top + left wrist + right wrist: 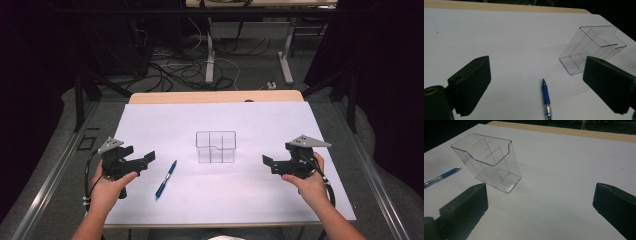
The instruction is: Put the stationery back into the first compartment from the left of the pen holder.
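Both tools, left tool (148, 158) and right tool (266, 160), are hovering with jaws apart; the blue pen (165, 179) is lying left of the clear holder (215, 147) on the tabletop (165, 120).

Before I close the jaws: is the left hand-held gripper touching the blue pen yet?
Apart. In the left gripper view the blue pen lies on the white sheet between the open jaws of the left hand-held gripper, with bare sheet on both sides.
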